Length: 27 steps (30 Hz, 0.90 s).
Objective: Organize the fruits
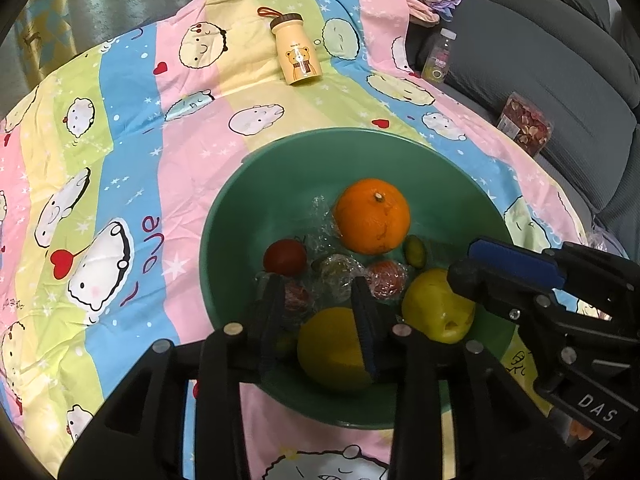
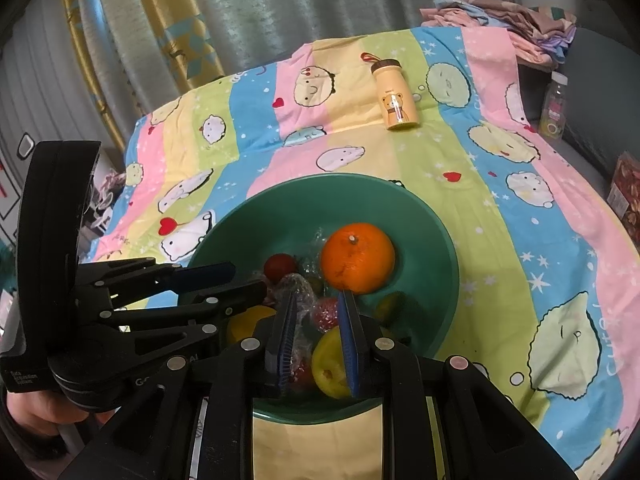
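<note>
Fruit sits gathered in the green bowl (image 1: 240, 208) on the bed, the orange (image 1: 372, 216) uppermost, while left tongs (image 1: 316, 312) hang parted over a yellow fruit (image 1: 332, 348) and right tongs (image 2: 316, 344) stand narrowly closed, empty.

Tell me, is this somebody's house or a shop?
Most likely a home, maybe a living room. A cartoon bedsheet covers the table, a grey sofa stands beside it with folded clothes, and curtains hang behind.
</note>
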Tool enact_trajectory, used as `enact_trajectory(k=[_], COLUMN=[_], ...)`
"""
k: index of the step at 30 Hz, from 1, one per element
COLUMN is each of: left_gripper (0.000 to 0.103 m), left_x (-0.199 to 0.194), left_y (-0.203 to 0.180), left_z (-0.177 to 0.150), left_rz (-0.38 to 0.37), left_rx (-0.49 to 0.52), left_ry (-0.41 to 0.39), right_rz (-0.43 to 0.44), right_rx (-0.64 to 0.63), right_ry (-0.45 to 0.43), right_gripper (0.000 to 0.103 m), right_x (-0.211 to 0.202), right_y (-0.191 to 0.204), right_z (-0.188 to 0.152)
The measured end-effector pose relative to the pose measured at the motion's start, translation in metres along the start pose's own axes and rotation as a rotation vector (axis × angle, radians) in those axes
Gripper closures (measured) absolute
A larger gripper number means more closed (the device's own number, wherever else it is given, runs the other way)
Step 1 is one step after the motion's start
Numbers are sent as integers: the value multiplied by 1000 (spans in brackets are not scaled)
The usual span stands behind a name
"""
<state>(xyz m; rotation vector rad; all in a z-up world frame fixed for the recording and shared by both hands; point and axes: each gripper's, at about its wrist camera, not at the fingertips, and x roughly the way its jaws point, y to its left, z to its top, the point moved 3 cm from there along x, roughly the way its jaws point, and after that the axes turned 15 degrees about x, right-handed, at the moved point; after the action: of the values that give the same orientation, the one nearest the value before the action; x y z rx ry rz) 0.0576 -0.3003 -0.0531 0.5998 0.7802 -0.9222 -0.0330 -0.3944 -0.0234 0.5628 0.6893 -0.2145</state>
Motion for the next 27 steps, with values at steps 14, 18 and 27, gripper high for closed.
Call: enact_trajectory(k=[14, 18, 27], left_gripper=[47, 35, 15], left_x=[-28, -40, -69], left_y=[5, 6, 10], left_z=[-5, -7, -10], left_rz=[34, 50, 86], left_rx=[-32, -43, -74], left_ry=[-42, -63, -104], right_rz=[-22, -26, -40], right_rx=[19, 16, -7], right_ry=[-33, -44, -56], right_gripper=[46, 39, 17], right_x=[-21, -29, -48], right_y=[1, 4, 10], right_z=[1, 0, -1])
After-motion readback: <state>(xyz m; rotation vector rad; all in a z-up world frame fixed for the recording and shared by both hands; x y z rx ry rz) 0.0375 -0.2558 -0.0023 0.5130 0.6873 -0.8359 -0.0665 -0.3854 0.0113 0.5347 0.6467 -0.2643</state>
